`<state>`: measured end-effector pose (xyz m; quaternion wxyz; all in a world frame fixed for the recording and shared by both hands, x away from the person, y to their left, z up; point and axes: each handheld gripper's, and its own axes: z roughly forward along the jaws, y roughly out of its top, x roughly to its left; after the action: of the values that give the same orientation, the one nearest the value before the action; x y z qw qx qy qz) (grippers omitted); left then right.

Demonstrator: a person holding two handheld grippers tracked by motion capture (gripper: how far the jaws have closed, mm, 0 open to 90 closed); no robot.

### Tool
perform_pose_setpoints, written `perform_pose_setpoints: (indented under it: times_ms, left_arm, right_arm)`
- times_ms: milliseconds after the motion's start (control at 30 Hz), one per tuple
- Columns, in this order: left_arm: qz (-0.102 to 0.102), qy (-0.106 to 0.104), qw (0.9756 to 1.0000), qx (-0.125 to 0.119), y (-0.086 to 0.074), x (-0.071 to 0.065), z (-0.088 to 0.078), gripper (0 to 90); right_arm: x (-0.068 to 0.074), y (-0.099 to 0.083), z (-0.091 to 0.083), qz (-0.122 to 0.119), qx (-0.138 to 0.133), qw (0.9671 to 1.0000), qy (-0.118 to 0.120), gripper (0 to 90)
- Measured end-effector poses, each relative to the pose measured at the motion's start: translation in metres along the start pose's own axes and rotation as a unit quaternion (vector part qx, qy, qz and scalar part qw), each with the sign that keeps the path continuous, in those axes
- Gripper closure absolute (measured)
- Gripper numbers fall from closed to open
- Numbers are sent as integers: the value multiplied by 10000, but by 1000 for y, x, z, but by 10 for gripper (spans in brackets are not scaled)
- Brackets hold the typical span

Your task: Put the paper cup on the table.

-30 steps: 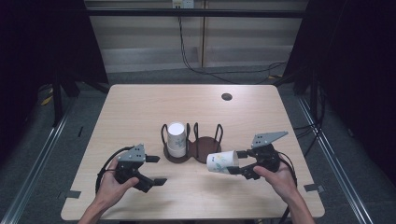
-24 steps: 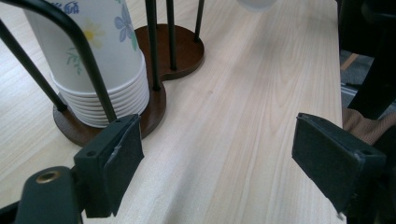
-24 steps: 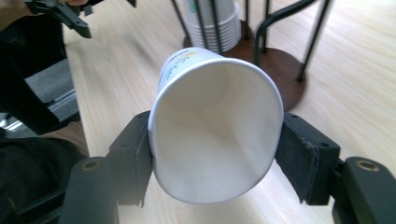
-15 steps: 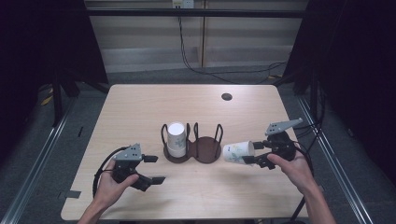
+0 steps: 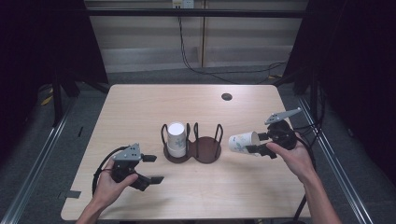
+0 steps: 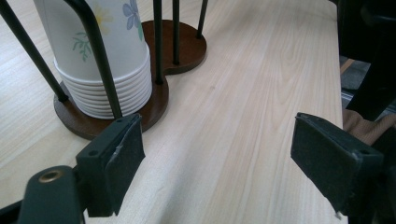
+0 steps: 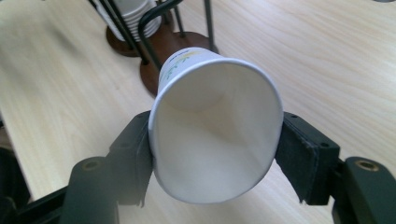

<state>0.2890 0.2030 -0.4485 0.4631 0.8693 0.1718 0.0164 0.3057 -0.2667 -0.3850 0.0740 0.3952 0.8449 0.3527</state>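
A brown two-bay wire cup holder [image 5: 205,150] stands at the table's middle. Its left bay holds a stack of white floral paper cups [image 5: 176,138], mouth down, seen close in the left gripper view as cup stack [image 6: 100,56]. My right gripper [image 5: 256,143] hovers to the right of the holder, shut on a single paper cup [image 5: 243,142] lying sideways, base toward the holder. In the right gripper view the cup's open mouth [image 7: 215,130] faces the camera, squeezed between both pads. My left gripper [image 5: 154,168] rests low at the front left, jaws wide open [image 6: 219,154], nothing between them.
A small dark round hole [image 5: 227,96] sits in the wooden table [image 5: 140,107] at the back right. The holder's right bay [image 5: 208,148] is bare. Cables trail from both grippers; dark frames and curtains surround the table.
My right gripper has carried the cup to the right and upward, away from the holder's front. The left gripper has stayed put.
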Motion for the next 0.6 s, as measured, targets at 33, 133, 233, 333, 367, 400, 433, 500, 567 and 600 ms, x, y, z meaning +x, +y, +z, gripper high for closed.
perform_pose_setpoints:
  times_ms: [33,133,233,333,367,400,433,500,567,600]
  left_arm:
    - [-9,-33,10000,2,0,0,0,169]
    - [-24,-47,10000,26,-1,0,1,169]
    - [10,-58,10000,4,0,-2,-1,169]
    - [14,-88,10000,-7,0,-3,-3,169]
    - [18,-61,10000,-4,0,-3,-3,169]
    - [-36,-107,9999,-39,0,-3,-3,169]
    - [-58,-163,9998,-30,0,-2,-4,169]
    - [10,-105,9999,27,0,-3,-4,169]
    - [141,-31,9999,59,0,-6,-3,169]
    - [153,-86,9998,73,0,-7,-2,169]
  right_arm:
    - [-1,2,0,47,-39,10000,-35,333]
    - [-6,7,2,91,44,9999,-111,333]
    - [-10,13,3,140,136,9997,-152,332]
    - [-12,18,6,109,368,9990,-230,327]
    - [-12,20,6,89,393,9989,-247,327]
    - [-13,22,6,43,436,9987,-248,326]
    - [-13,24,7,19,542,9981,-302,326]
    - [-14,27,9,22,689,9968,-402,326]
    - [-15,30,11,38,777,9961,-421,326]
    - [-15,31,13,6,873,9951,-467,326]
